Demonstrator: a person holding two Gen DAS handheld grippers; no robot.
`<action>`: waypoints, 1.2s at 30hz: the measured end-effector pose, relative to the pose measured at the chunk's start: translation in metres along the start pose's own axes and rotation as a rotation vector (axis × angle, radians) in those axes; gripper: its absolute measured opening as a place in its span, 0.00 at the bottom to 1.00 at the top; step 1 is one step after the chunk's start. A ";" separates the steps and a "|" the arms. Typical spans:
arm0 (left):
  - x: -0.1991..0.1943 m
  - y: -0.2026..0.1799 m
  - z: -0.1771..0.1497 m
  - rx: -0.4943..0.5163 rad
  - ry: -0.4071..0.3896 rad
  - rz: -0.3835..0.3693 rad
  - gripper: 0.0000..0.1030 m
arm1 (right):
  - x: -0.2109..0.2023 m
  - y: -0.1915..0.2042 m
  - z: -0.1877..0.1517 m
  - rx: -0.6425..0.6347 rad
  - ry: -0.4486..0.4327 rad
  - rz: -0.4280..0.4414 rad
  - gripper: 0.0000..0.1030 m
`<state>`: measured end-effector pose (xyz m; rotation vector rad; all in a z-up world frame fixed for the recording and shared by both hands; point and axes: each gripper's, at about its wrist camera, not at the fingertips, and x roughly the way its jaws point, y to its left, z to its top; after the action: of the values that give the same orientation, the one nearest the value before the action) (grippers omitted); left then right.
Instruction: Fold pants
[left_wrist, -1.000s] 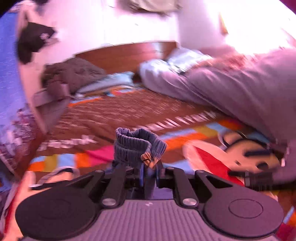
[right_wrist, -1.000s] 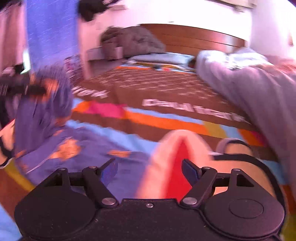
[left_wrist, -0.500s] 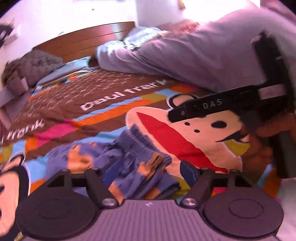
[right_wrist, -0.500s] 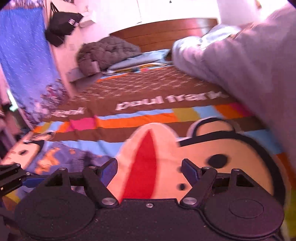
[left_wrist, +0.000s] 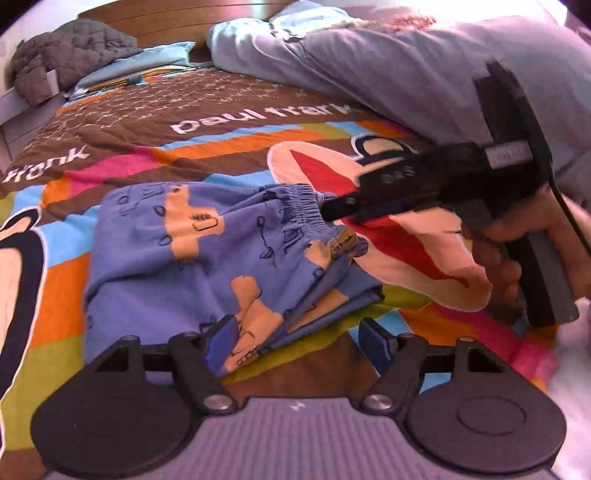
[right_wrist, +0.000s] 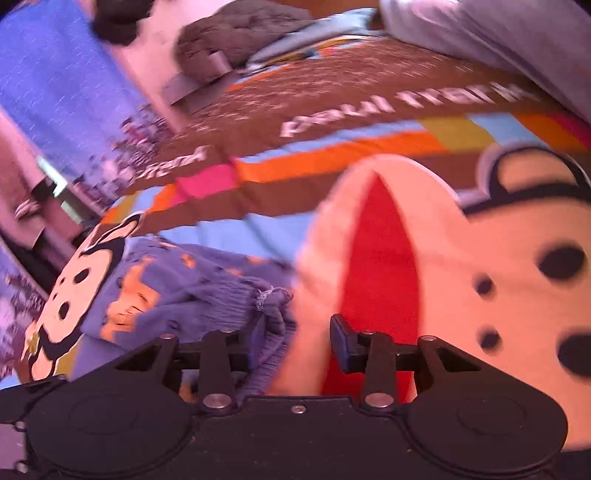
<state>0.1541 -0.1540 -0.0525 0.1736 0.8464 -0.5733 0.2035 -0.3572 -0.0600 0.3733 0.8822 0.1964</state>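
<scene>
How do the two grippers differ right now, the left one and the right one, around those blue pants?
The left gripper hangs at the pants' folded near edge; the right gripper reaches the elastic waistband. The left's body is grey ribbed, the right's black. Both are open, holding nothing.

The bed (left_wrist: 258, 136) is covered by a bright bedspread (left_wrist: 229, 140) with brown, orange, pink, blue and green bands, white lettering and large cartoon monkey faces. Blue pants (left_wrist: 207, 251) with orange patches lie on it in a loosely folded heap, the gathered waistband toward the red-mouthed monkey face. A pale grey-lilac duvet (left_wrist: 406, 66) is bunched along the far right side of the bed. Near the wooden headboard (left_wrist: 177, 18), a light blue pillow (left_wrist: 140, 62) lies flat, and a dark grey quilted bundle (left_wrist: 70, 48) sits at the far left corner.
</scene>
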 end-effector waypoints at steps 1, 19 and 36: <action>-0.010 0.003 -0.001 -0.026 -0.016 -0.002 0.74 | -0.004 -0.005 -0.003 0.025 -0.009 0.005 0.46; -0.018 0.122 -0.041 -0.609 -0.114 0.039 0.25 | 0.109 0.178 0.081 -0.506 0.240 0.196 0.03; -0.032 0.101 -0.048 -0.574 -0.141 0.093 0.28 | 0.095 0.171 0.086 -0.443 0.145 0.139 0.53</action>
<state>0.1607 -0.0390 -0.0681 -0.3460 0.8288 -0.2352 0.3275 -0.1903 -0.0102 0.0062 0.9267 0.5416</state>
